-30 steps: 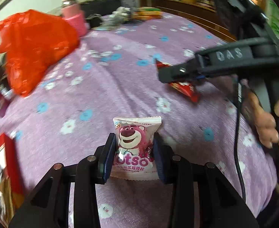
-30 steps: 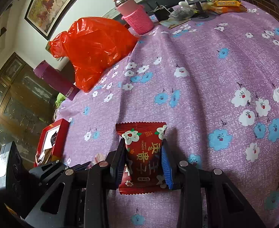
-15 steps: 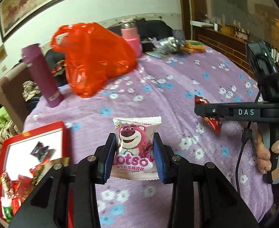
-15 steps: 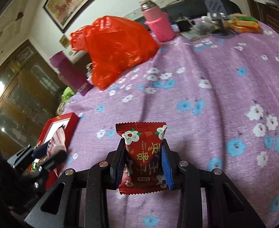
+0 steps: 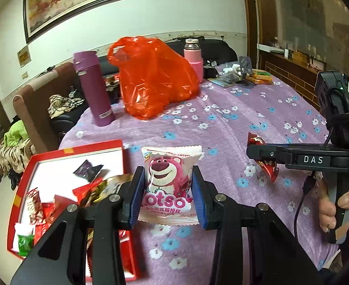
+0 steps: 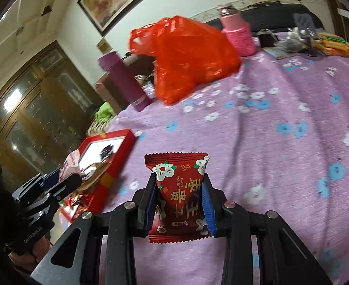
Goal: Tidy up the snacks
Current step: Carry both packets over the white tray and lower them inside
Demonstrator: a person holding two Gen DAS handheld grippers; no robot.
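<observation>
My left gripper [image 5: 168, 197] is shut on a white and pink Lotso bear snack packet [image 5: 168, 185], held above the purple flowered tablecloth just right of a red box [image 5: 46, 163] with several snacks inside. My right gripper [image 6: 180, 201] is shut on a dark red snack packet [image 6: 180, 194] with white flowers, held above the cloth. In the left wrist view the right gripper [image 5: 252, 153] shows at right with the red packet [image 5: 268, 168] in it. In the right wrist view the red box [image 6: 110, 156] lies to the left, with the left gripper [image 6: 55, 180] by it.
A red plastic bag [image 5: 150, 80], a purple flask [image 5: 92, 90] and a pink bottle [image 5: 193, 57] stand at the table's far side. Yellow packets and clutter [image 5: 245, 73] lie at the far right. A sofa [image 5: 39, 104] sits beyond the left edge.
Both grippers have lifted and swung left with their packets. The red box has come into fuller view below the left gripper and nearer the right one.
</observation>
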